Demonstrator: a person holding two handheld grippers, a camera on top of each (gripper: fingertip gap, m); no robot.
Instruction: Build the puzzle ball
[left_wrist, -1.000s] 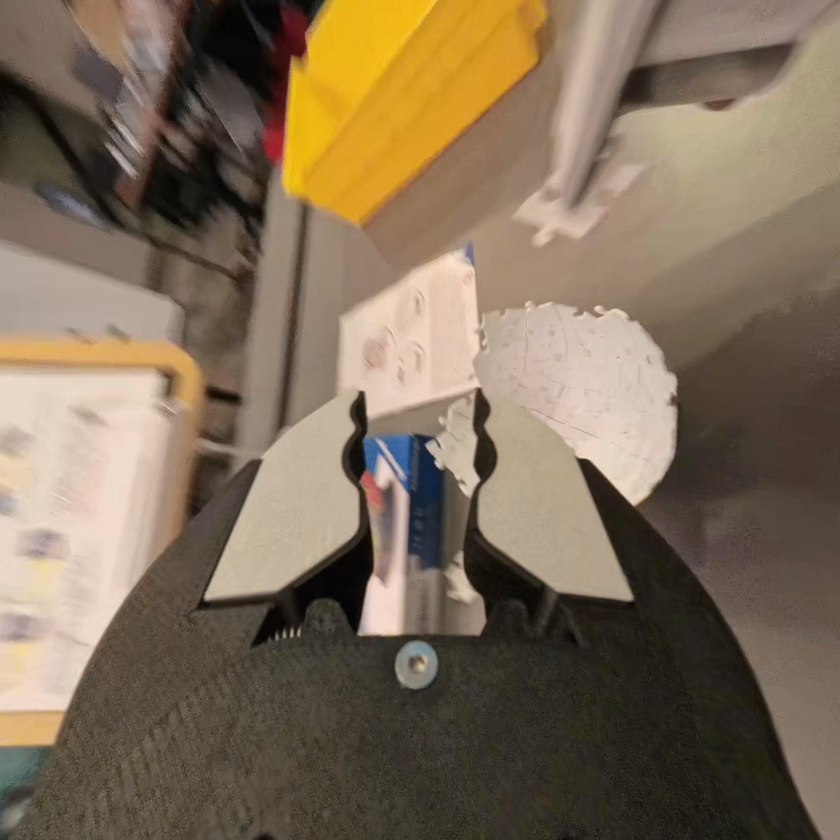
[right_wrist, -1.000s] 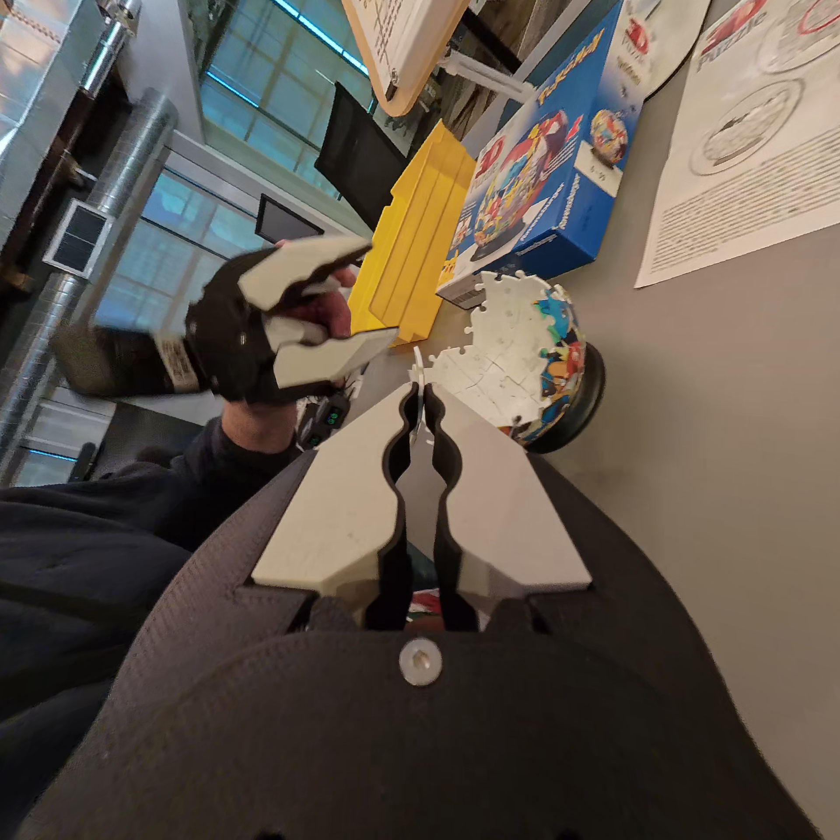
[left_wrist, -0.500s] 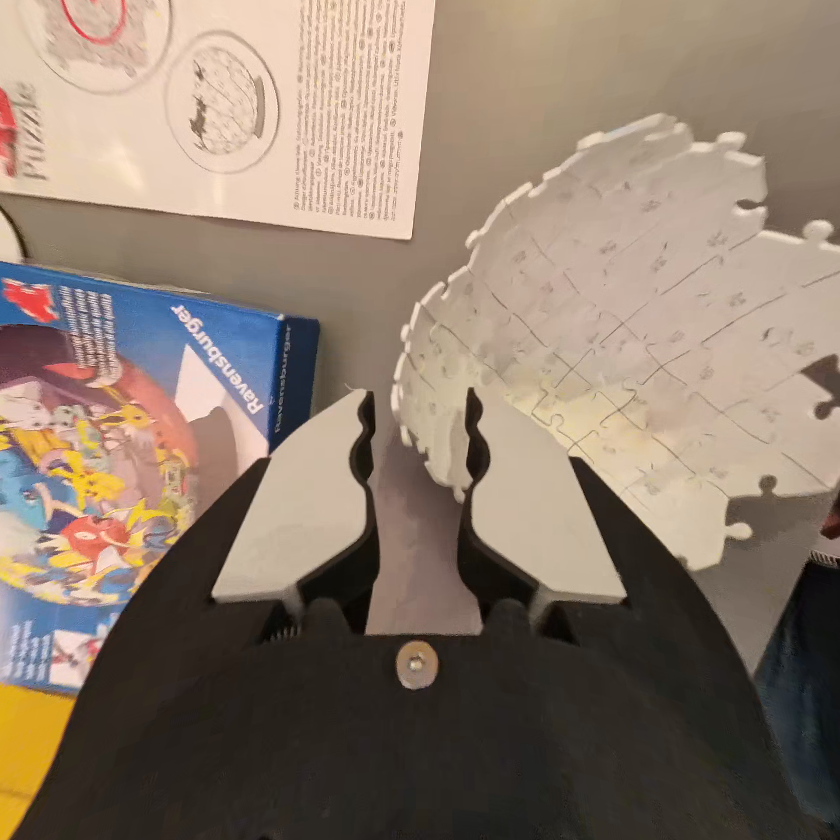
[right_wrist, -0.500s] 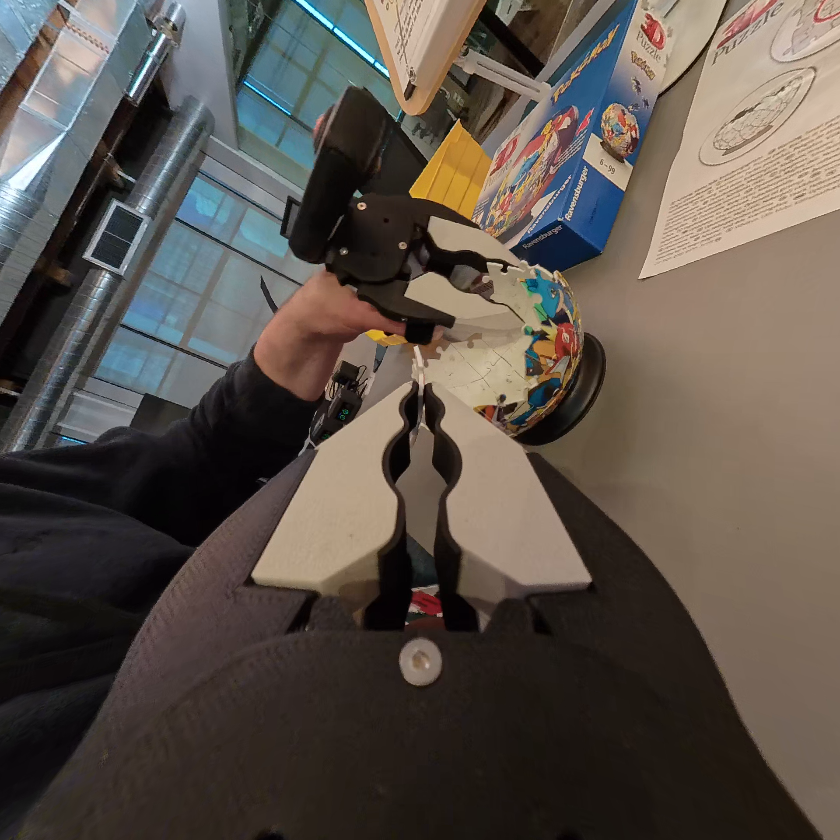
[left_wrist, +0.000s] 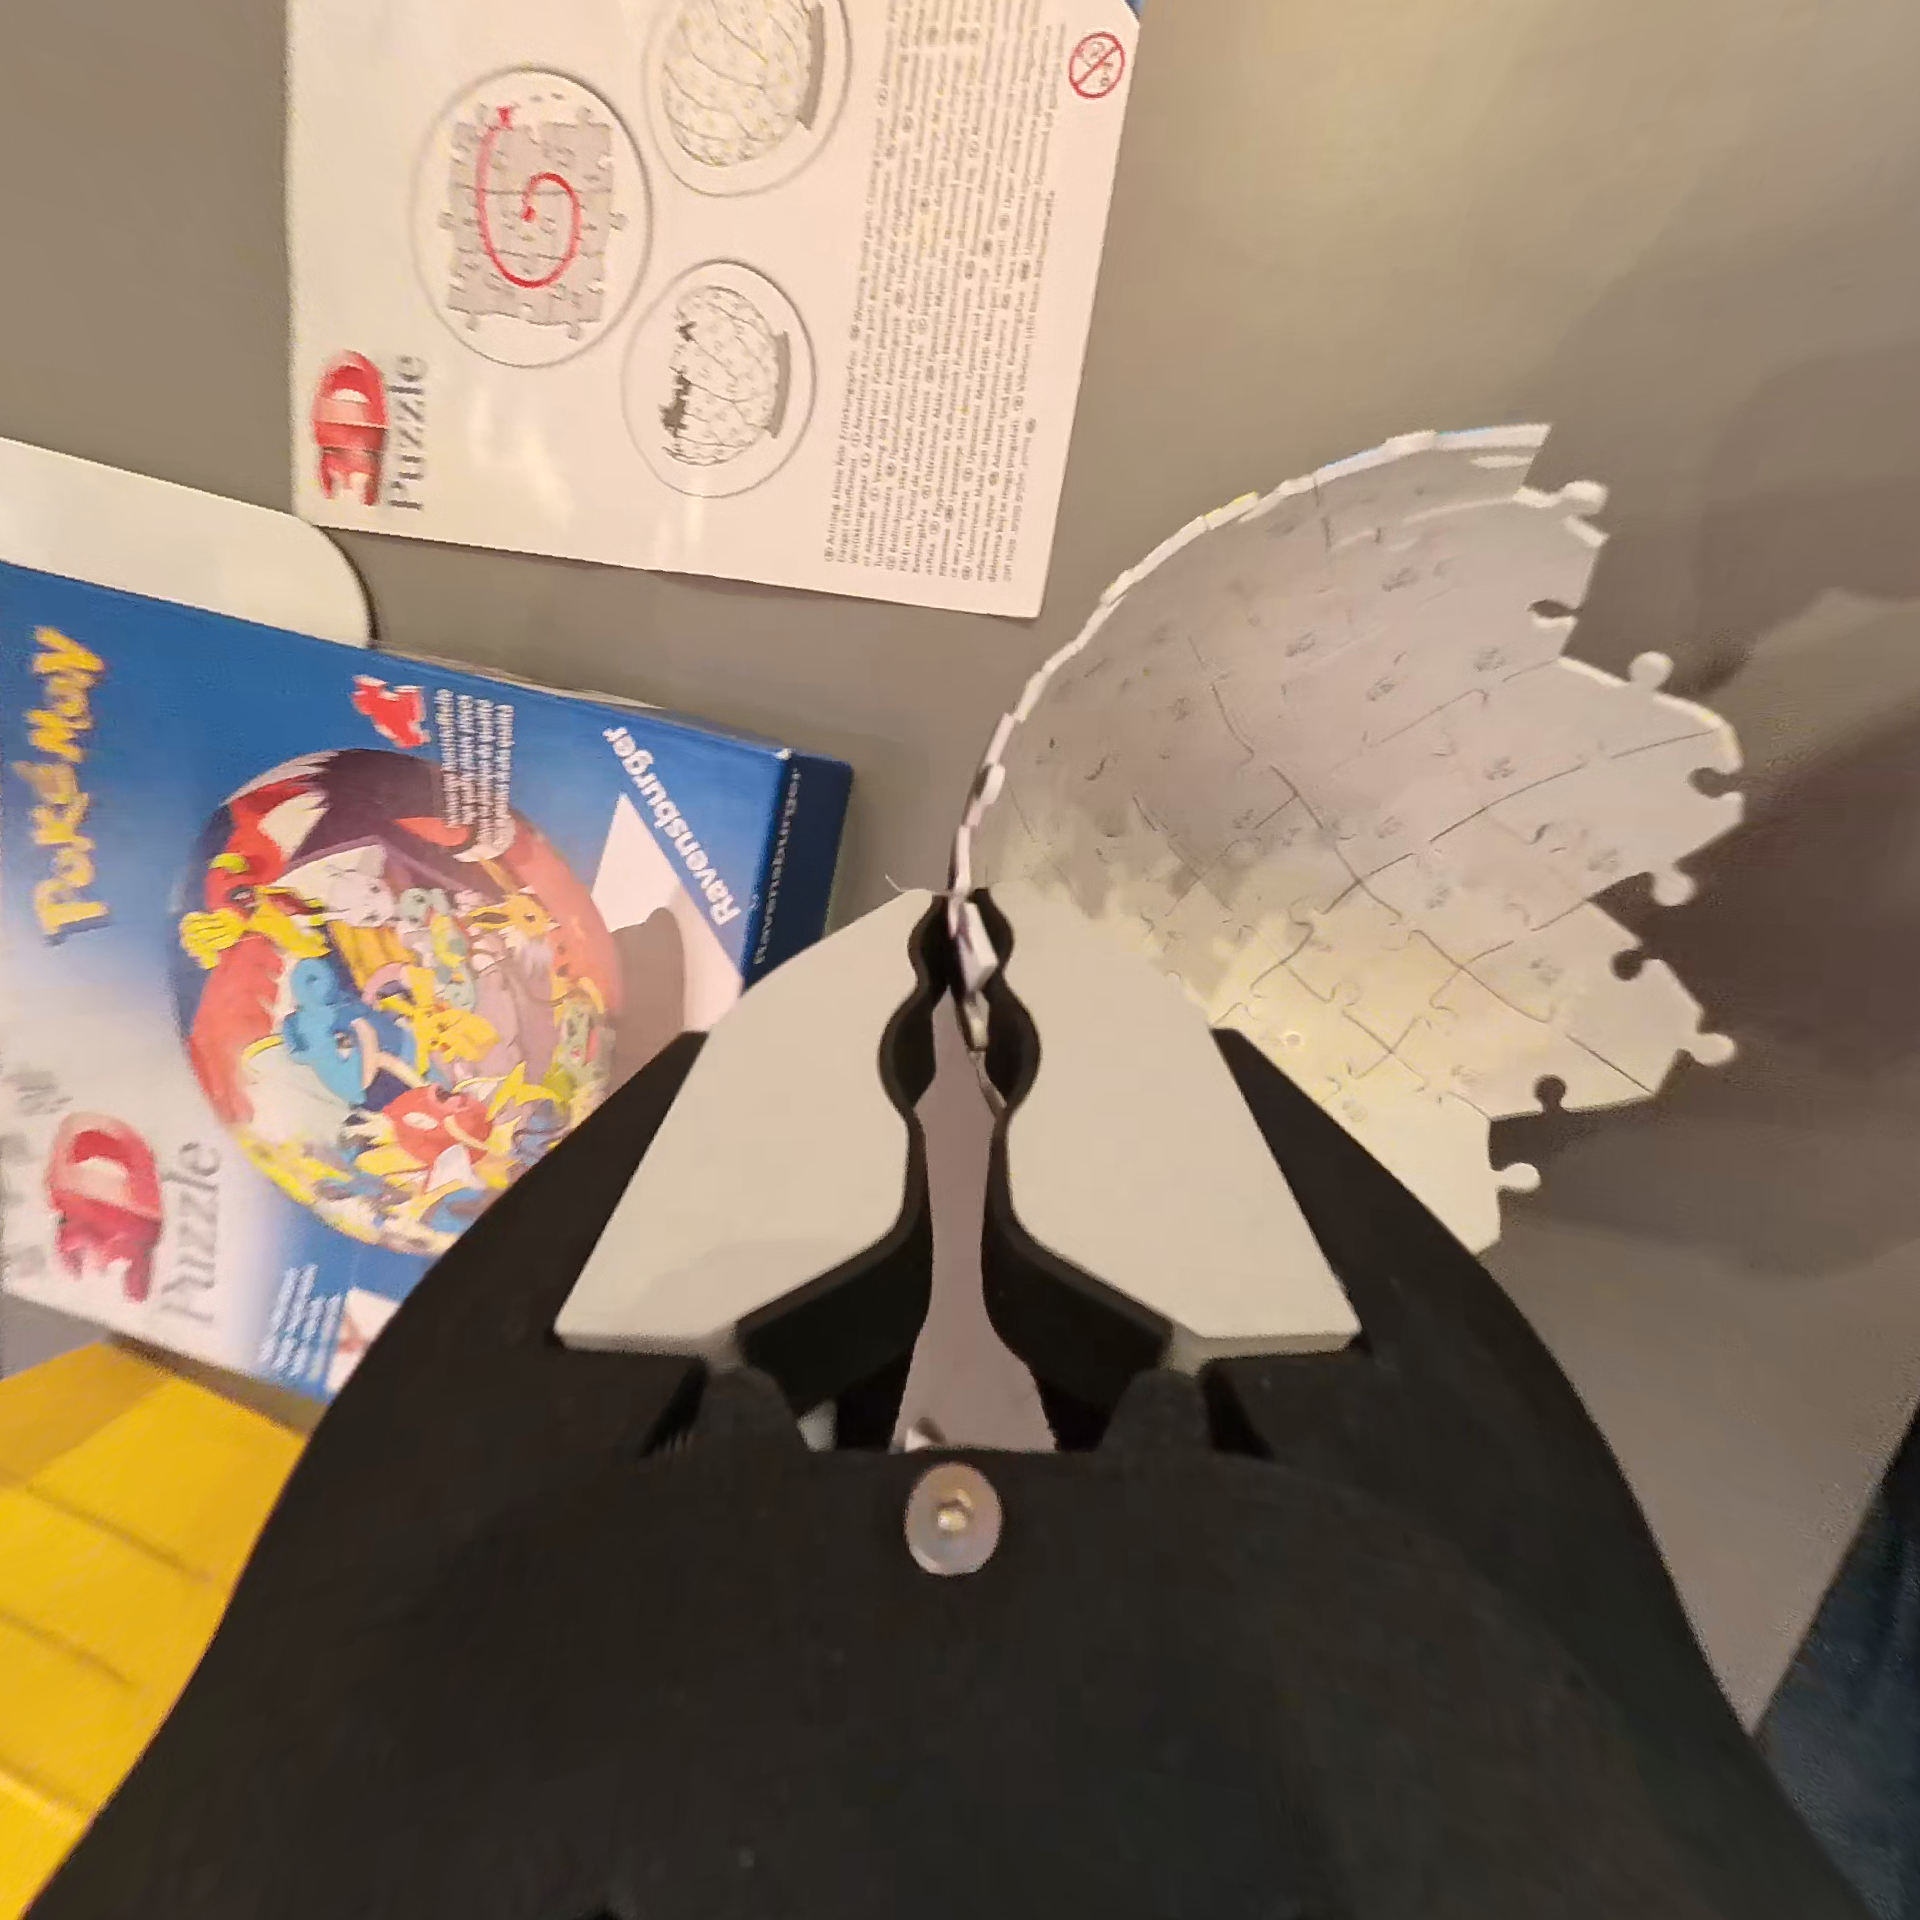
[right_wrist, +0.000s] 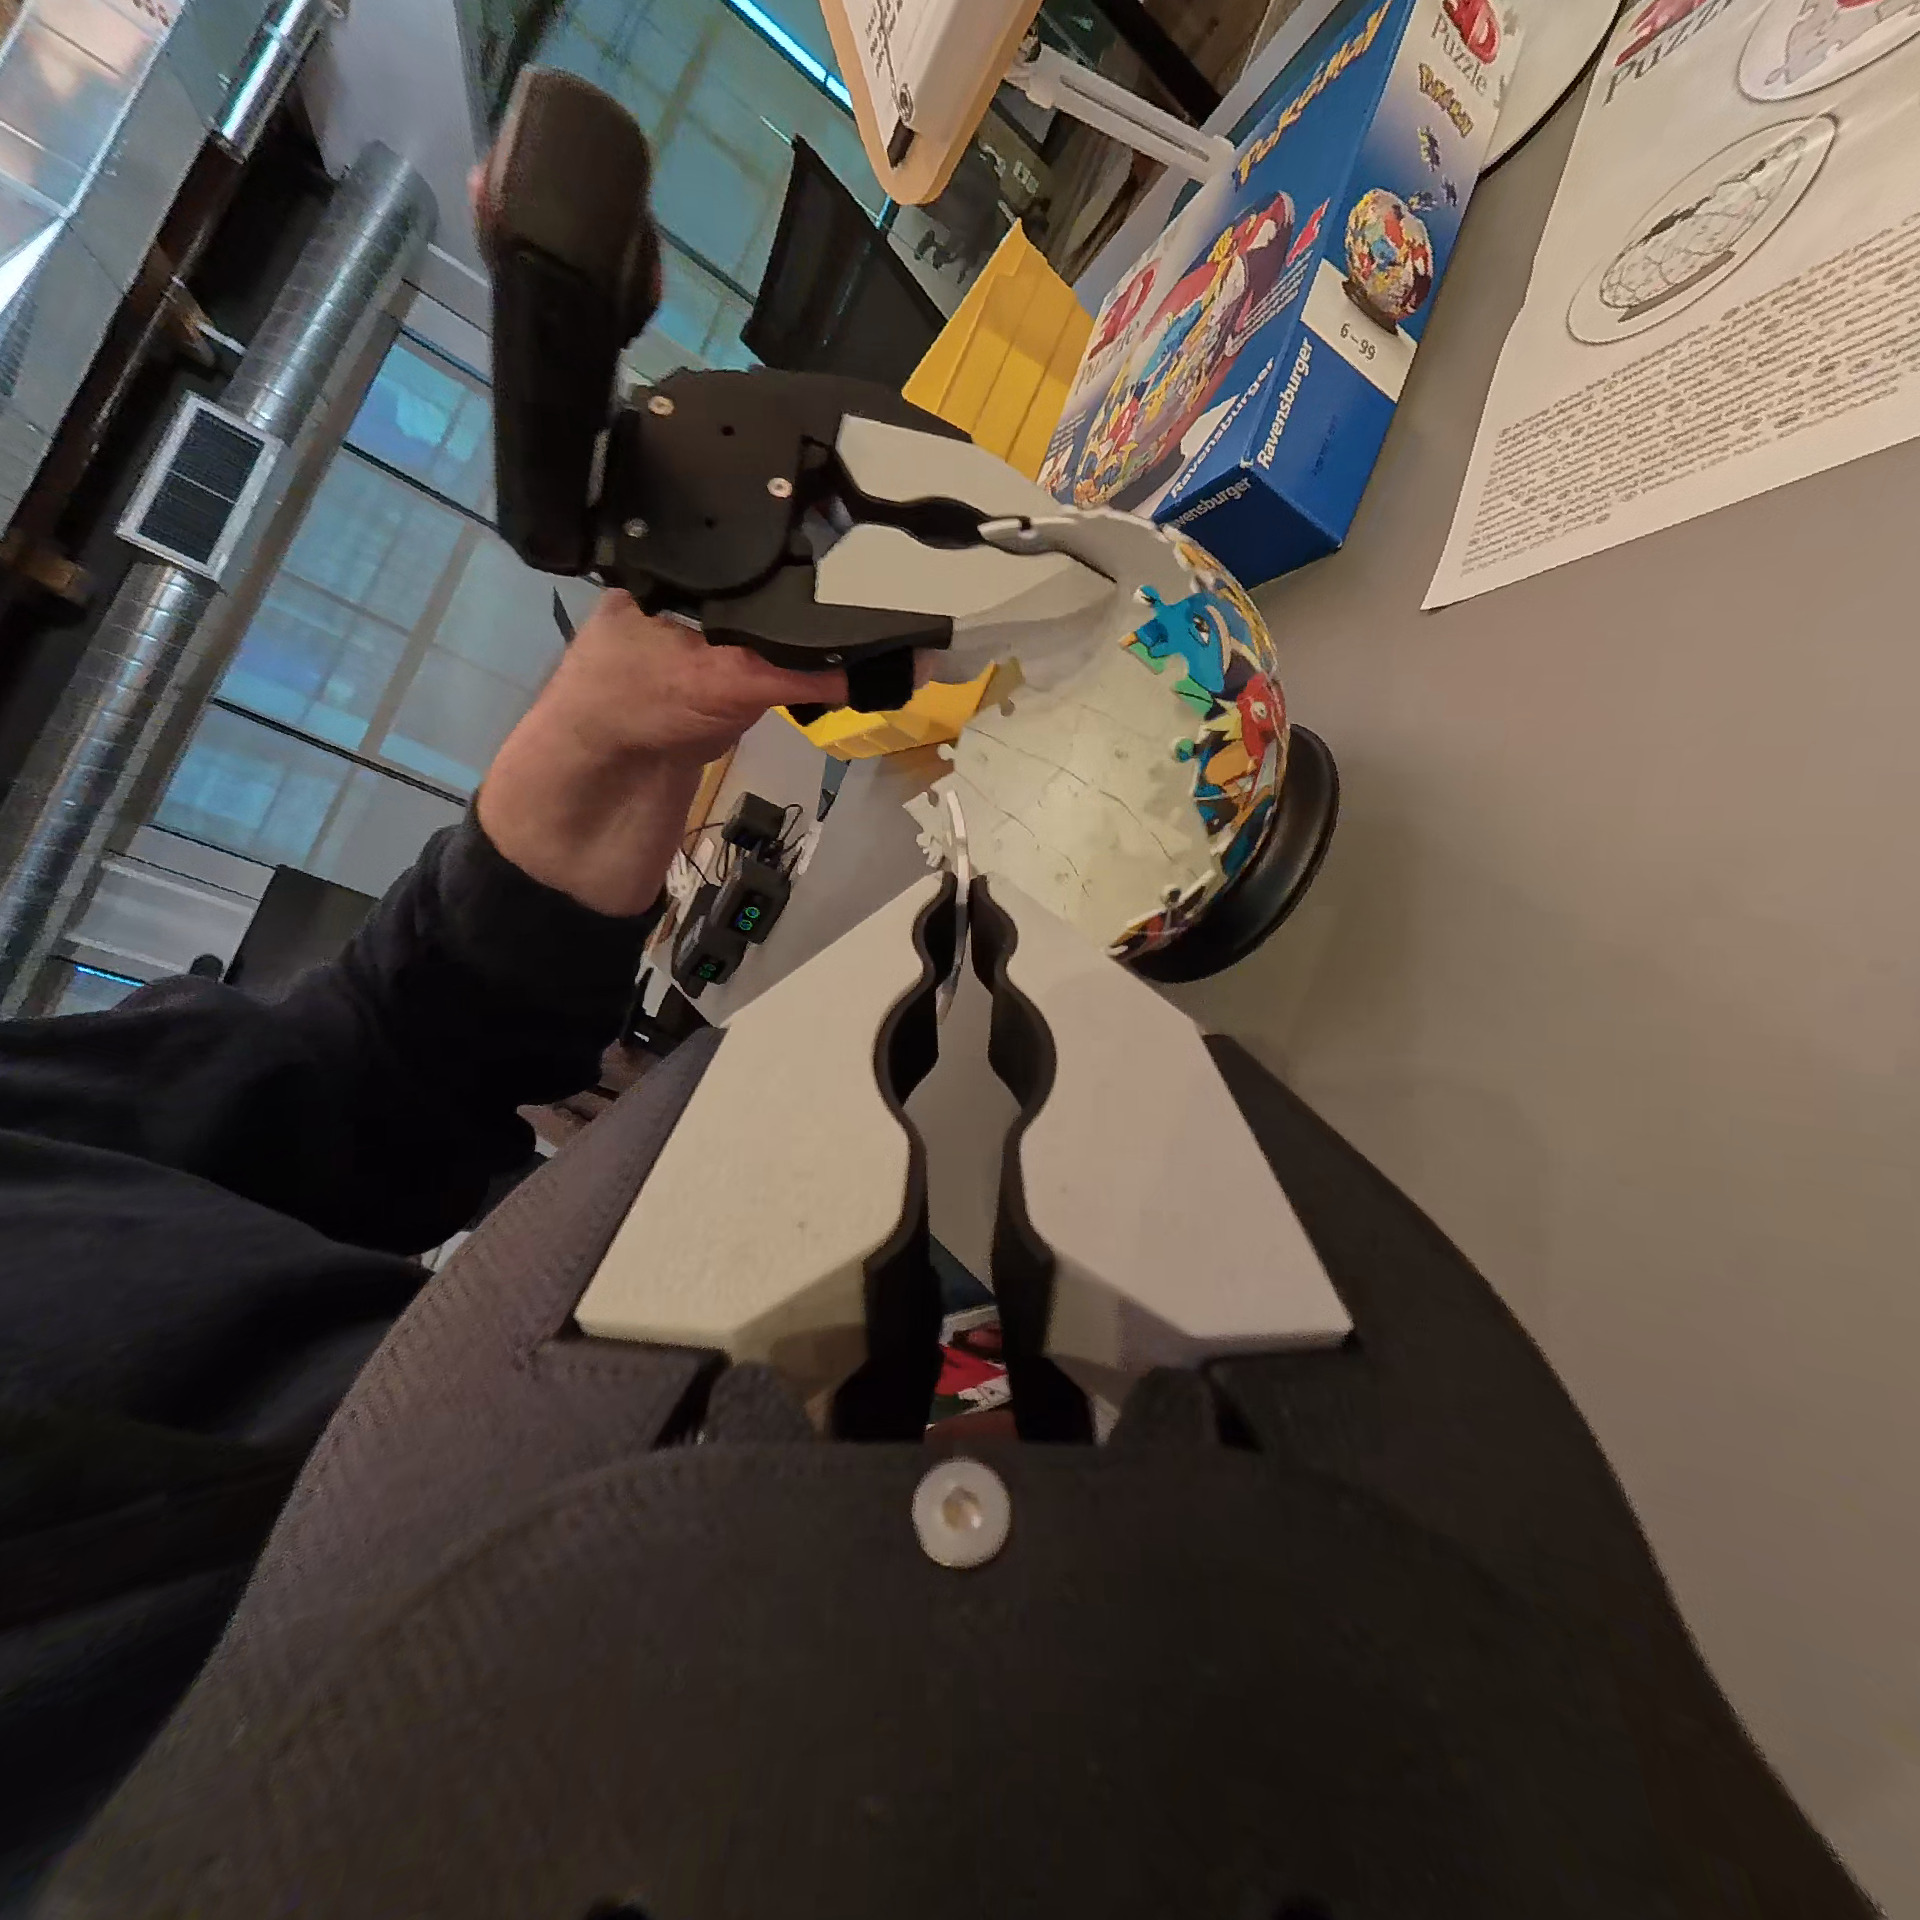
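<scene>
Sideways, puzzle ball (right_wrist: 1132, 769) opens toward both claws pinching its rim.

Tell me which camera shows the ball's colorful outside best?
The right wrist view: the puzzle ball shows its cartoon-colored shell there, sitting on a black stand. The left wrist view shows only its white inside, where the left claw pinches the rim.

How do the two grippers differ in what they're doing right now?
The left gripper clamps the rim of the half-built ball, while the right gripper pinches a single thin piece. The left gripper is at the rim side nearer the blue box; the right gripper is at the opposite side. Both are shut.
</scene>
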